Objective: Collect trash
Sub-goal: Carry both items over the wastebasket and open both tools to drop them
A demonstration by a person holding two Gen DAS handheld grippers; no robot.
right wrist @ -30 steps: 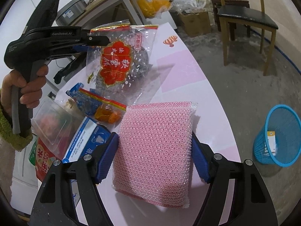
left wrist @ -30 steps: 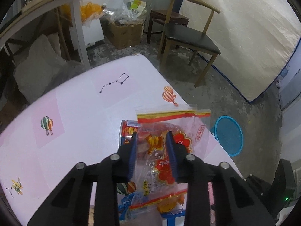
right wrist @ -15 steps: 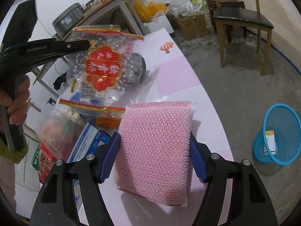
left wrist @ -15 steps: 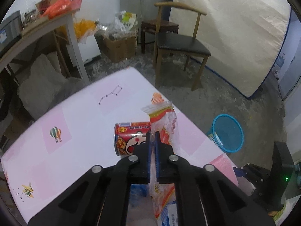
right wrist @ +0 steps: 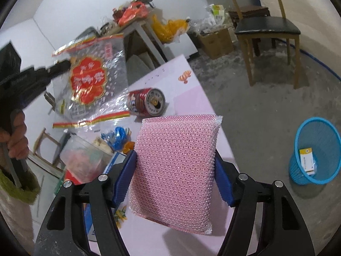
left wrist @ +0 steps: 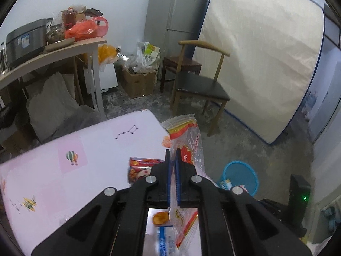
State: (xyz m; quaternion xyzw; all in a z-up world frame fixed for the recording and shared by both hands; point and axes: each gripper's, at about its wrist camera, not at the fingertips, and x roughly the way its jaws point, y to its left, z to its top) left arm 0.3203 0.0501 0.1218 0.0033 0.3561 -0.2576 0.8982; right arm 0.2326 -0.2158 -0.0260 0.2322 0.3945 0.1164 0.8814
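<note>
Closest to me, the right gripper [right wrist: 175, 166] was clamped on a pink mesh scouring pad [right wrist: 177, 166], its blue pads [right wrist: 125, 179] pressing in on both sides so the pad stood upright above the pink surface [right wrist: 189, 98]. The left gripper [left wrist: 173, 155] had its jaws pinched nearly together on a clear snack bag [right wrist: 89, 83] printed with a red emblem, and the bag hung free in the air, lifted off the surface.

Under and beside the bag lay more litter: a crumpled blue wrapper [right wrist: 117, 135], a clear plastic tub [right wrist: 83, 157], and a red drink can [right wrist: 147, 101] on its side. Off the surface's edge, on the concrete floor, stood the blue wastebasket [right wrist: 315, 151], with a small carton [right wrist: 307, 161] already inside. Farther back were a wooden chair [right wrist: 268, 25] and a cardboard box [right wrist: 217, 40].

The risk, as I judged it, sat with the bag. It was thin and slick, held only by a narrow pinch, so a quick swing toward the wastebasket could pull it loose or let it drift and land on the floor beside the rim. The can, lying on its side near the edge, might roll off if either gripper or the trailing bag brushed it. The pad looked firmly held.
</note>
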